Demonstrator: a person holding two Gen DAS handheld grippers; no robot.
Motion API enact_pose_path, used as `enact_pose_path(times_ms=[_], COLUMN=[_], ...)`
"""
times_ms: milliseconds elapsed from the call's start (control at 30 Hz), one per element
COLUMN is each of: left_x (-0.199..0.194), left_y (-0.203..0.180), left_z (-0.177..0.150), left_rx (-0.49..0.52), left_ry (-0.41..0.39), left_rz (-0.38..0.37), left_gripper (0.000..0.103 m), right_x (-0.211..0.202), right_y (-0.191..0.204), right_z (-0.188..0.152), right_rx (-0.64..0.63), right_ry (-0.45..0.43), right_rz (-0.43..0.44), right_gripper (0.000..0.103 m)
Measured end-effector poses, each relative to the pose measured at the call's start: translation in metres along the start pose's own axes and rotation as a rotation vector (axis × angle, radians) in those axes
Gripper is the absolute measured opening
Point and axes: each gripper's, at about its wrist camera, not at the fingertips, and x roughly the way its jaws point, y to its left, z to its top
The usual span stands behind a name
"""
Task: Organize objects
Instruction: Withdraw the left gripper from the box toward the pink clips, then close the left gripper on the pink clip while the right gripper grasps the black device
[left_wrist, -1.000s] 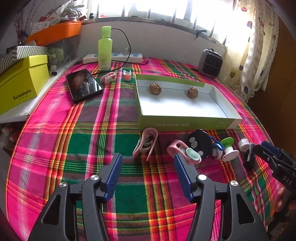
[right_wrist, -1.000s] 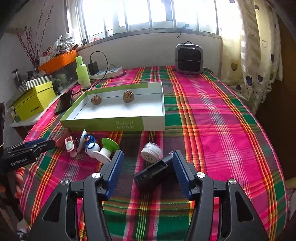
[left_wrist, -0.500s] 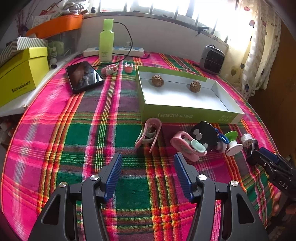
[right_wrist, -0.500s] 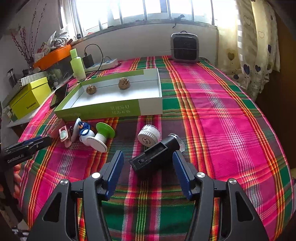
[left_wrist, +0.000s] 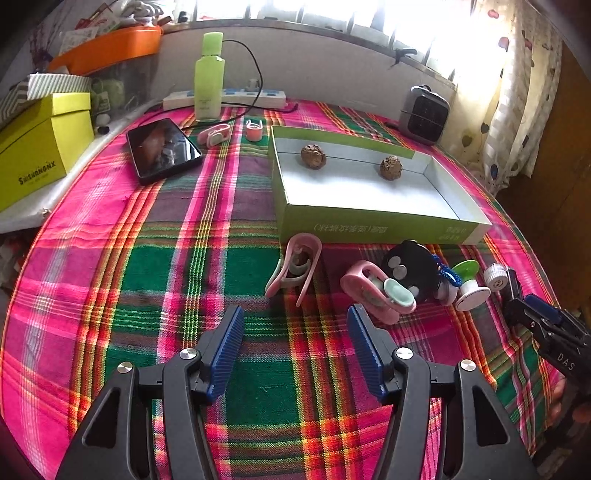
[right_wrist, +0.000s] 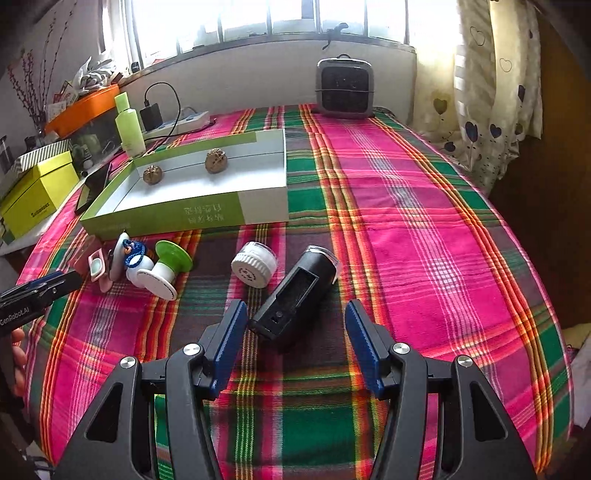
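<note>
A green shallow box (left_wrist: 369, 225) (right_wrist: 166, 218) holds two walnuts (left_wrist: 313, 156) (right_wrist: 216, 160). In front of it lie a pink clip (left_wrist: 297, 267), a second pink clip (left_wrist: 376, 291), a black round piece (left_wrist: 408, 267), a green-and-white spool (right_wrist: 166, 269), a white cap (right_wrist: 254, 264) and a black device (right_wrist: 295, 295). My left gripper (left_wrist: 295, 332) is open and empty, just short of the pink clips. My right gripper (right_wrist: 295, 328) is open, its fingers either side of the black device's near end without gripping it.
A phone (left_wrist: 162, 149), a green bottle (left_wrist: 209, 79), a power strip (left_wrist: 225, 98), two small pink clips (left_wrist: 231, 131) and a yellow box (left_wrist: 40, 144) lie at the far left. A small heater (right_wrist: 345, 88) stands at the back. The table edge drops off at right.
Both grippers have pulled back and risen a little, so the objects look farther away. The black device now lies ahead of the right gripper's fingertips rather than deep between them.
</note>
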Motion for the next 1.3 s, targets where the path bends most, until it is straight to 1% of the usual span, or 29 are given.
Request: enact_pose_path(times_ms=[233,400,633,767,1300], left_x=[0.002,0.002,0.004,0.005,0.022], left_y=[-0.001,-0.001,0.001,0.002,0.001], left_z=[0.001,0.002,0.003,0.005,0.025], left_rx=[0.002,0.008,0.002,0.002,0.039], left_ry=[0.001,0.001,0.002,0.004,0.002], left_rz=[-0.006,-0.003,-0.005,-0.002,0.017], left_gripper=[0.058,0.058,0.058,0.058,0.058], right_x=[0.002,0.005,0.013,0.018,0.026], right_y=[-0.013,-0.010,-0.004,-0.004,-0.004], right_z=[-0.004,-0.003,0.003,0.008,0.017], right_rx=[0.008,-0.008,-0.046,-0.059,-0.059], right_ry=[0.020,0.016,0.047,0.063,0.068], right_rz=[-0.049,-0.024,-0.003,-0.014,-0.018], right_gripper=[0.056,0.056,0.056,0.056,0.056])
